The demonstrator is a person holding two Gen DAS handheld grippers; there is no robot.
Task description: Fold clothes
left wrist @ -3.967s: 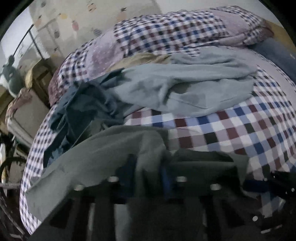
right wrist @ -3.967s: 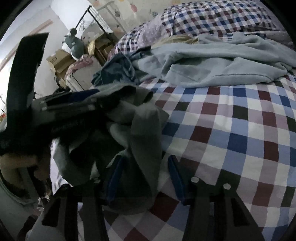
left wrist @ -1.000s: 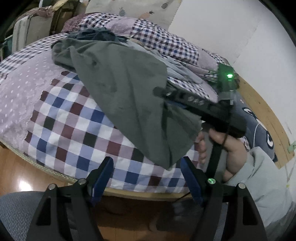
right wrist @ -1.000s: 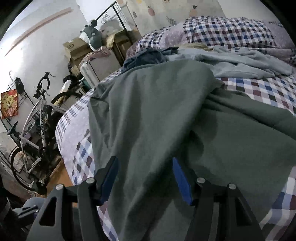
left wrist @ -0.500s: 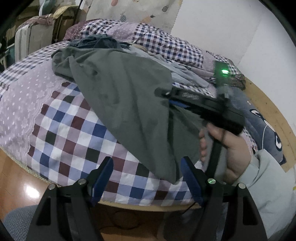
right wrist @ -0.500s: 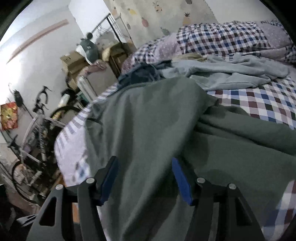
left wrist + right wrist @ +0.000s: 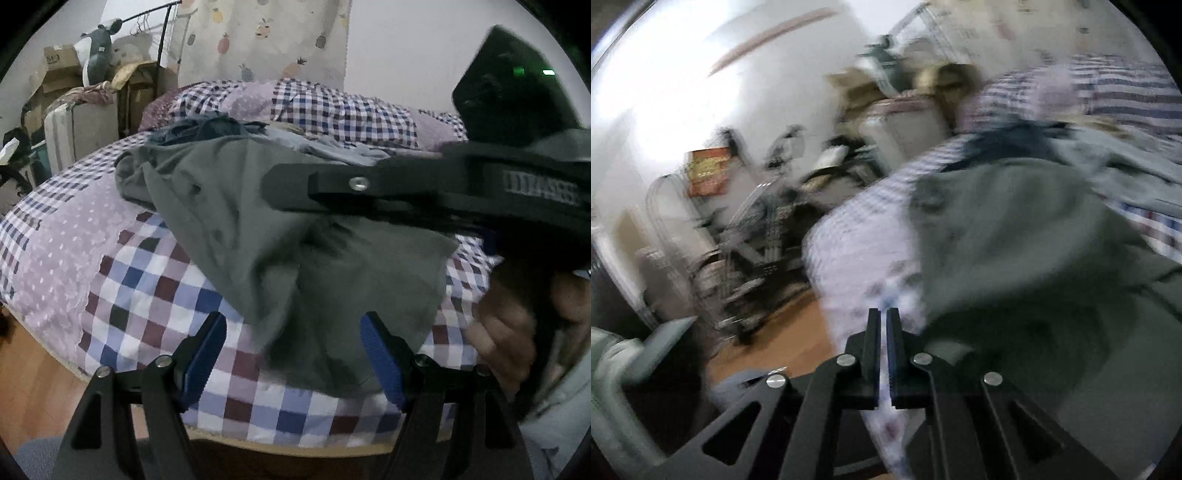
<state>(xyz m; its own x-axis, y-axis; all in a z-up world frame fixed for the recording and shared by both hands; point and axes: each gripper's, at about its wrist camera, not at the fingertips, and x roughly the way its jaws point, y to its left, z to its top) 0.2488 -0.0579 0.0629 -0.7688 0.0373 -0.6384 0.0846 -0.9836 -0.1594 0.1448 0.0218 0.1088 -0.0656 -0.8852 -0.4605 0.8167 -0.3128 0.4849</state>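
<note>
Left gripper (image 7: 293, 354): fingers spread, nothing between them. Right gripper (image 7: 882, 321): fingers pressed together; any grip on the grey garment (image 7: 258, 221) unclear. Garment draped over checked bed (image 7: 147, 280).

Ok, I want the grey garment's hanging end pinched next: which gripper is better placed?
Left: the left gripper is open with the grey garment hanging between its fingers; the right gripper is shut, beside the cloth.

Black-framed grippers are seen: blue pads (image 7: 202, 356) on the left gripper (image 7: 293, 356), silver screws (image 7: 922, 357), bare-skinned hand (image 7: 508, 328).
</note>
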